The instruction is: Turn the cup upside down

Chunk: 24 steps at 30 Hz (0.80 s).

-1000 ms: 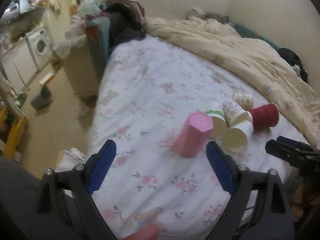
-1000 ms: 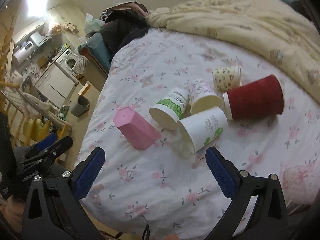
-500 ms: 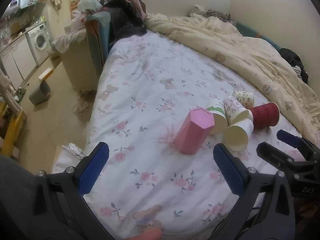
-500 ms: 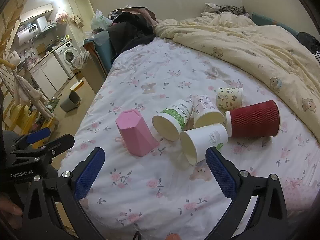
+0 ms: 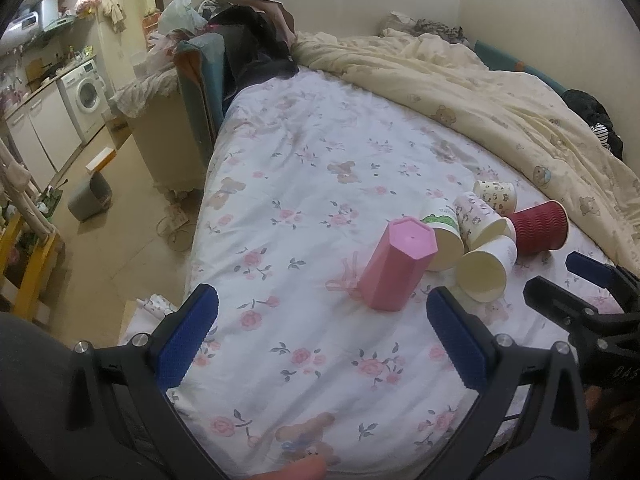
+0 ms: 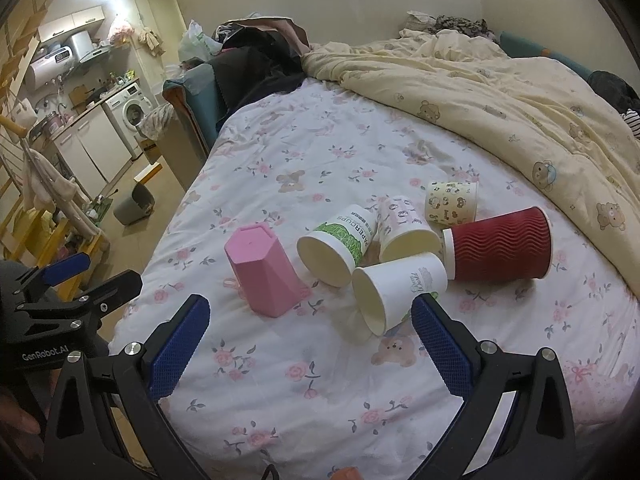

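A pink hexagonal cup (image 5: 394,266) (image 6: 264,272) stands upside down on the floral bed sheet. Beside it several paper cups lie on their sides: a green-printed one (image 6: 340,244), a white one (image 6: 396,288), a patterned one (image 6: 404,228) and a dark red ribbed one (image 6: 500,244) (image 5: 540,228). A small cartoon-print cup (image 6: 452,202) sits behind them. My left gripper (image 5: 320,332) is open and empty, held back from the pink cup. My right gripper (image 6: 310,340) is open and empty, in front of the cups.
A cream quilt (image 6: 500,92) covers the bed's far and right side. The bed's left edge (image 5: 200,220) drops to the floor with a grey bin (image 5: 90,196). Dark clothes (image 5: 256,48) are piled at the bed's far end.
Both grippers have pulled back and risen a little, so the cups sit farther off. The left gripper's jaws have opened wider. The cups have not moved.
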### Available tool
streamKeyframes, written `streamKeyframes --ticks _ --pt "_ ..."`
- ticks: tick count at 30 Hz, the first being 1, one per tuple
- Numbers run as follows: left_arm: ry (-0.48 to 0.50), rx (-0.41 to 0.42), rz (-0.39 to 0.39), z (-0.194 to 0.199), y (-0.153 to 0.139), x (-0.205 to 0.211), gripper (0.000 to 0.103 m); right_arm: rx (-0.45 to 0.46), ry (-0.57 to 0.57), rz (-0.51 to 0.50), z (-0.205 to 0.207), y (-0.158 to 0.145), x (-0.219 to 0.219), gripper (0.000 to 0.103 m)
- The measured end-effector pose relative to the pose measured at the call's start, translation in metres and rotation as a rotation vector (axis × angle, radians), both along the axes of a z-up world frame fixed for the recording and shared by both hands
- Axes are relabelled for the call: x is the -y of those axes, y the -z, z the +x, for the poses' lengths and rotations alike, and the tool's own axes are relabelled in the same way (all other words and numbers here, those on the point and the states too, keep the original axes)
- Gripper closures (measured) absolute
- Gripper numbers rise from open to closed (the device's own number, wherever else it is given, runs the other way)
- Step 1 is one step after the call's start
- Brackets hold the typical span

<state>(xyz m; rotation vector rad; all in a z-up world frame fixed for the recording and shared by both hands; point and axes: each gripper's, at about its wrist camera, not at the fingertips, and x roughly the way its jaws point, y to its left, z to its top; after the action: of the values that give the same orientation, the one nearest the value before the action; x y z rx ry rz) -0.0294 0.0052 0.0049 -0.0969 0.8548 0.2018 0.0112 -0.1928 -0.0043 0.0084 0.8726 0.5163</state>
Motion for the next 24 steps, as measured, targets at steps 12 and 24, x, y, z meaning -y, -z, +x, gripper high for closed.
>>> streamKeyframes --ticks 12,24 --pt "0.001 0.003 0.004 -0.0014 -0.0010 0.0001 0.000 -0.004 0.021 -0.004 0.0009 0.0000 0.0027 0.000" --pt "0.015 0.002 0.001 -0.0008 -0.0026 0.0016 0.000 -0.008 0.033 -0.001 0.0006 0.0016 0.0052 0.000"
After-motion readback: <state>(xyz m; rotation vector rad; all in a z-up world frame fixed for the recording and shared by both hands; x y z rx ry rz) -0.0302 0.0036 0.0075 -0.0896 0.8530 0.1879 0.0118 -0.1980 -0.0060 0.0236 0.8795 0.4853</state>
